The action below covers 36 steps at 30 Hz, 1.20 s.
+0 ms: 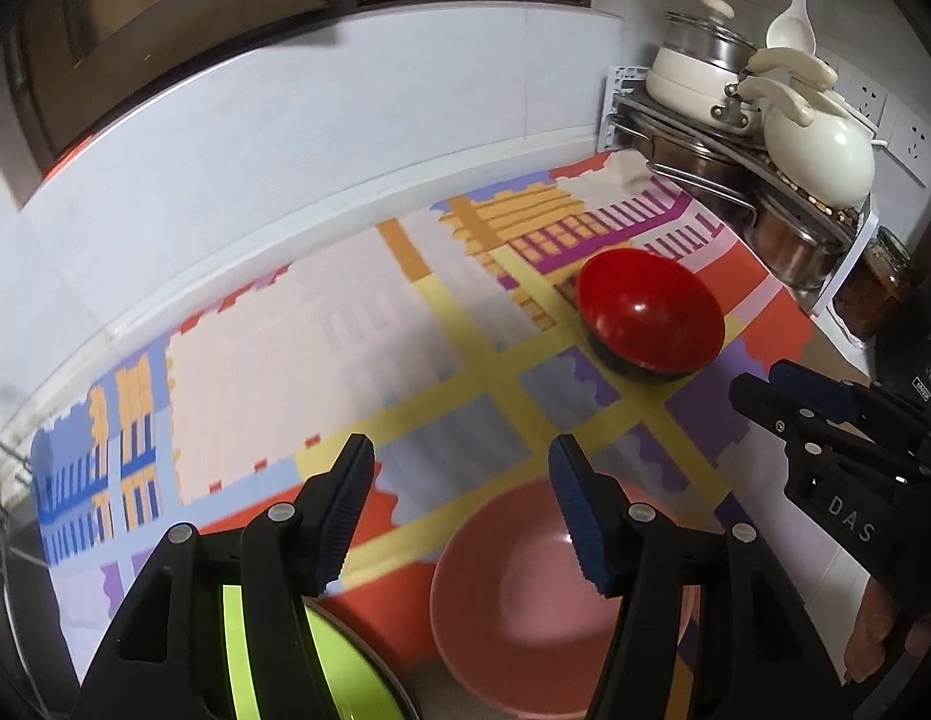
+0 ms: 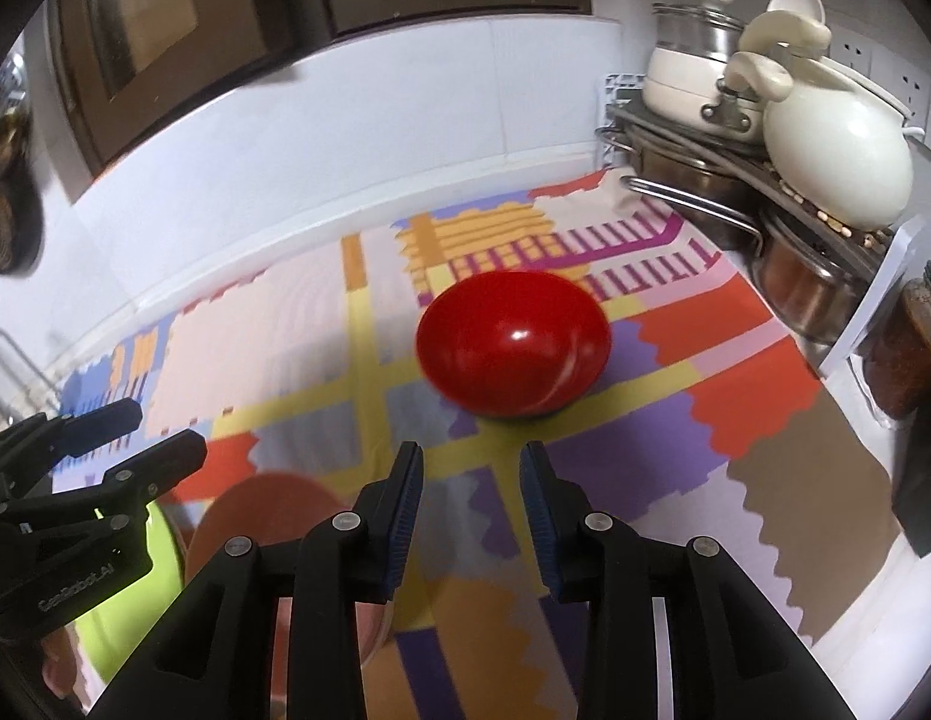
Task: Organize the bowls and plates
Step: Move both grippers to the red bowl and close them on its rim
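So the red bowl [image 2: 513, 342] is sitting upright on the patterned mat [image 2: 765, 462], toward the back of the counter, not far from the rack of pots [image 1: 753, 138] in the corner. The right gripper [image 2: 471, 516] is lined up with it, fingers apart and holding nothing, a little short of the rim. The left gripper [image 1: 459, 516] is also spread wide and empty, hovering over the pink plate [image 1: 525, 600], with a lime green dish [image 1: 345, 660] right beside it at the near edge.

What I'd worry about: that red bowl looks glossy and steep-sided, so if the right gripper pinches the outer curve instead of catching the rim, it'll probably squirt out and skate across the mat. And the mat looks like thin cloth, so a nudge could bunch it and drag stuff along.

Other thing is the two grippers are pretty near each other. If both go in at once they could knock together over the pink plate.

If the red bowl gets shoved backward, it heads straight for the pots and that jar [image 2: 909, 348] on the right. Not much room back there.
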Tool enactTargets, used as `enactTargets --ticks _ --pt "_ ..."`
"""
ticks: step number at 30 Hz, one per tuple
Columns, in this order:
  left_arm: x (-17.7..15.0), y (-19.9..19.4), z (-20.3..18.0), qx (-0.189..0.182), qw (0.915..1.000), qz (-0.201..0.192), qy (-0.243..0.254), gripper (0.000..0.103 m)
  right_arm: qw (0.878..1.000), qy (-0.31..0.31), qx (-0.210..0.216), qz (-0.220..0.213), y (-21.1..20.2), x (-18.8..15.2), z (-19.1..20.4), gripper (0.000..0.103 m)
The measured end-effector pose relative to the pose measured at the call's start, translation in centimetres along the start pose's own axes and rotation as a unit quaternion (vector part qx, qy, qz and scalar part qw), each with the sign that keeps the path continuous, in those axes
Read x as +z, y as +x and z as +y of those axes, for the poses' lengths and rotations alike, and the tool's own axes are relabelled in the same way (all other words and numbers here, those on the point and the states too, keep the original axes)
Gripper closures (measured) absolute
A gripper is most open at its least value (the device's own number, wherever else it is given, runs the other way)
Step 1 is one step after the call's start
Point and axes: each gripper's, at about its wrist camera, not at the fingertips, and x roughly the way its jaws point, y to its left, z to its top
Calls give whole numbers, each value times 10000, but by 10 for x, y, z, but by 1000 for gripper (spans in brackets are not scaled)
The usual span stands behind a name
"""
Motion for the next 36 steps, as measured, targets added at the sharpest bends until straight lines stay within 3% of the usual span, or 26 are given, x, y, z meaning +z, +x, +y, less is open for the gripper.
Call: enactTargets --ticks 4,6,8,26,36 --pt "18 11 -6 -67 9998 38 173 41 9999 119 -100 -53 7 11 -9 67" --pt "23 18 -9 -114 9997 74 220 39 9997 152 -158 -83 10 15 -13 57" --pt "32 30 -12 -238 9992 171 268 39 9994 187 -238 -146 13 20 -17 55" --pt "78 107 -43 -892 9918 647 651 39 9959 725 -527 96 66 44 -56 55" --pt "93 147 -60 -1062 9869 834 885 42 9936 900 -614 297 90 48 -71 56"
